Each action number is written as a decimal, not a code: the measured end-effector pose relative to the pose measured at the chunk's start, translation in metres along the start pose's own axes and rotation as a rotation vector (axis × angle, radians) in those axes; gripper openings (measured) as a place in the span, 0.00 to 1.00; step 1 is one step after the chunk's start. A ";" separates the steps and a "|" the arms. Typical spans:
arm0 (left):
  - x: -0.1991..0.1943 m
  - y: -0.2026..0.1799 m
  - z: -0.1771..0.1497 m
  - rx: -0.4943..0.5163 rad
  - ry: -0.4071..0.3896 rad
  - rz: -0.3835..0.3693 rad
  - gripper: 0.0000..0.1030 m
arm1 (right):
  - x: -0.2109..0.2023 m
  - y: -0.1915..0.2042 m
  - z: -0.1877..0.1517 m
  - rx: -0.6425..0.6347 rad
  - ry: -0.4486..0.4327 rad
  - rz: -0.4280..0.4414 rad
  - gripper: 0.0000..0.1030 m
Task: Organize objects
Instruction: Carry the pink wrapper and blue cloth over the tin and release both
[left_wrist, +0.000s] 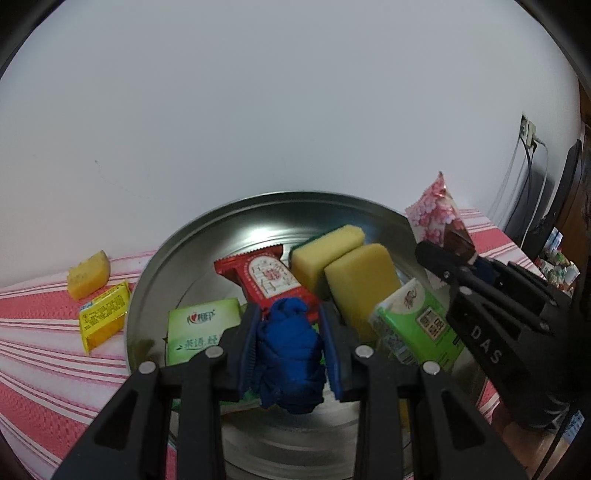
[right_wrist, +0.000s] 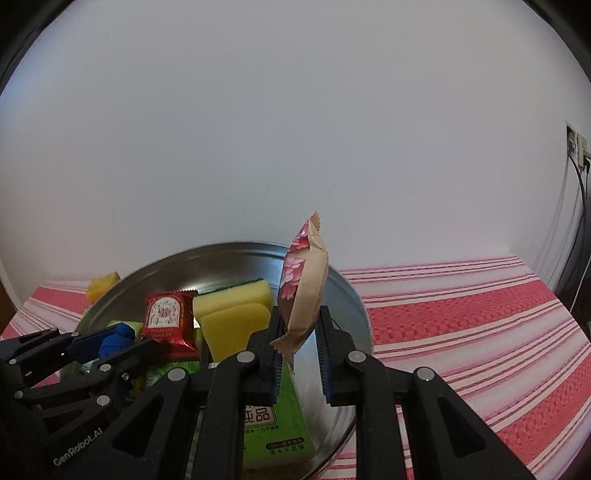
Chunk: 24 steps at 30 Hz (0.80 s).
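Objects for sorting are gathered in a round metal tray (left_wrist: 207, 236) set on the striped tablecloth (right_wrist: 461, 314): a red packet (left_wrist: 267, 278), two yellow sponges (left_wrist: 360, 280) and green tissue packs (left_wrist: 199, 328). A crumpled blue cloth (left_wrist: 290, 354) is clamped between the narrowly parted jaws of the left gripper (left_wrist: 290, 350) over the tray's near part. A pink flowered snack packet (right_wrist: 304, 288) is pinched upright by the clenched right gripper (right_wrist: 300, 354) above the tray's right rim, while a yellow packet (left_wrist: 105, 314) and a yellow chunk (left_wrist: 88, 278) are left on the cloth beyond the tray's left rim.

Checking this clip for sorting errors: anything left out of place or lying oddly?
Two yellow items sit outside the metal basin on the striped cloth: a cheese-like yellow wedge and a yellow packet. The other loose items lie in the basin.
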<state>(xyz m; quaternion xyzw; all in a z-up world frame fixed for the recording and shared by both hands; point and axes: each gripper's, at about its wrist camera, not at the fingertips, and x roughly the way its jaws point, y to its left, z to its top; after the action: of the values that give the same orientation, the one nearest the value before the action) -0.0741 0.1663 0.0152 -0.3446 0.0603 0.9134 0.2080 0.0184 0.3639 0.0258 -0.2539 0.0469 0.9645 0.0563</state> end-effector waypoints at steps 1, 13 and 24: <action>0.001 0.000 0.000 0.002 0.004 0.004 0.30 | 0.003 0.002 0.000 -0.004 0.007 -0.002 0.18; 0.004 -0.001 -0.004 -0.002 0.035 0.041 0.49 | 0.019 0.020 -0.004 -0.056 0.051 0.048 0.21; -0.017 0.030 0.006 -0.135 -0.055 0.090 1.00 | -0.001 -0.021 0.005 0.147 -0.118 0.113 0.70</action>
<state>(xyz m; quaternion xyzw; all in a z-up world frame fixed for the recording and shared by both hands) -0.0786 0.1348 0.0300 -0.3295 0.0081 0.9330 0.1443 0.0195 0.3848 0.0289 -0.1888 0.1284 0.9733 0.0227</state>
